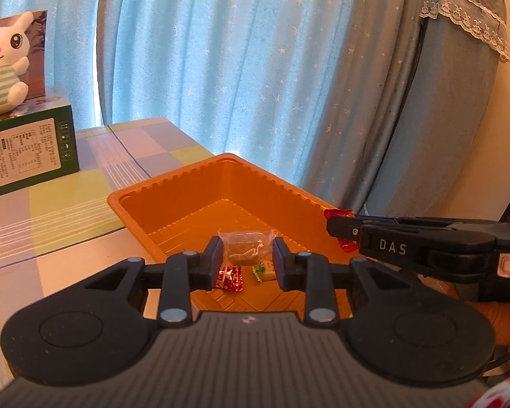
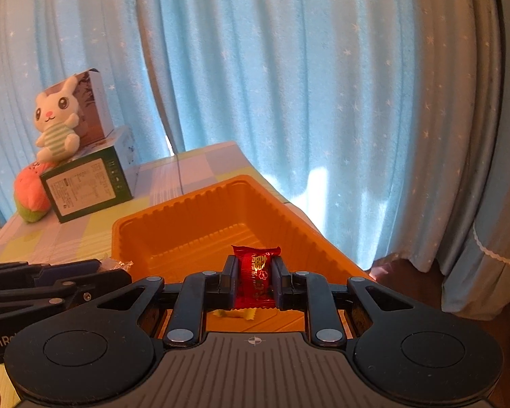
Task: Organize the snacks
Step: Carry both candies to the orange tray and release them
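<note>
- At the lower centre of the left wrist view, the left tongs (image 1: 246,260) are clamping a clear-wrapped snack (image 1: 247,248) between their pads, just above the near end of the orange tray (image 1: 200,183).
- At the lower centre of the right wrist view, the right tongs (image 2: 255,280) are gripping a red candy (image 2: 256,277) upright, also over the tray's near end.
- On the tray floor, a red foil sweet (image 1: 230,278) and a yellow-green sweet (image 1: 264,271) are lying just beside each other under the left tongs.
- The step in hand appears to be delivery: both snacks are hanging above the tray, not yet let go.
- The next move is calling for lowering each piece towards the floor of the tray and loosening the tongs; dropping from height is risking a bounce over the low ribbed wall.
- At the upper left, a plush rabbit (image 2: 56,119) is sitting on a green box (image 2: 85,187) on the checked surface (image 1: 85,176), well apart from the tray.
</note>
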`<state>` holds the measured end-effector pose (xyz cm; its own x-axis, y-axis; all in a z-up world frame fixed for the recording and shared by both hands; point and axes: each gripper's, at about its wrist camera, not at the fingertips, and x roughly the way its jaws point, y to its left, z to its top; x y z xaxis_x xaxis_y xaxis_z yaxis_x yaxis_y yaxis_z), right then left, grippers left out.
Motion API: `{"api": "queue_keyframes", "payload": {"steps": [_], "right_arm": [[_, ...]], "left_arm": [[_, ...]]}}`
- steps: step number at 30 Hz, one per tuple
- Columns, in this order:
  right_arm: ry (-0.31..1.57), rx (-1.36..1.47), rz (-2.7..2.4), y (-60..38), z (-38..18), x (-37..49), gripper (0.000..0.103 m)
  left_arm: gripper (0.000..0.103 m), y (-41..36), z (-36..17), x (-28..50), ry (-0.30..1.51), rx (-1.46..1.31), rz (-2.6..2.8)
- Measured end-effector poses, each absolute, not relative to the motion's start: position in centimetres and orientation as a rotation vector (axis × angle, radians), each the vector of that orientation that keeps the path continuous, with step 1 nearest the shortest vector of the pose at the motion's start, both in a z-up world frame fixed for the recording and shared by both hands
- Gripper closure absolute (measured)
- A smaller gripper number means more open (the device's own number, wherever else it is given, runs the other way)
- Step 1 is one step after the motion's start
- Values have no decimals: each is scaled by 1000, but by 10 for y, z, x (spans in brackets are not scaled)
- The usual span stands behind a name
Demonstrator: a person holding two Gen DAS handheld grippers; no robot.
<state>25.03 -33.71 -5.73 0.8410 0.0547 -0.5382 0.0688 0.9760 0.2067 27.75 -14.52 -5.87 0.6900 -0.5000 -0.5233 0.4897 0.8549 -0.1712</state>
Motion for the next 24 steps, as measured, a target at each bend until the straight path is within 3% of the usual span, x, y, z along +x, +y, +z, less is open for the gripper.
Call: {"api": "queue_keyframes", "payload": {"steps": [3, 7, 24], "right_arm": [[577, 236, -10, -339, -58, 251, 82], [578, 241, -6, -340, -58, 253, 82], [567, 263, 64, -324, -55, 255, 82]], "left_arm": [[72, -146, -62, 281, 594, -39, -557], [56, -143, -65, 284, 601, -43, -530], [56, -109, -62, 285, 623, -71, -425]]}}
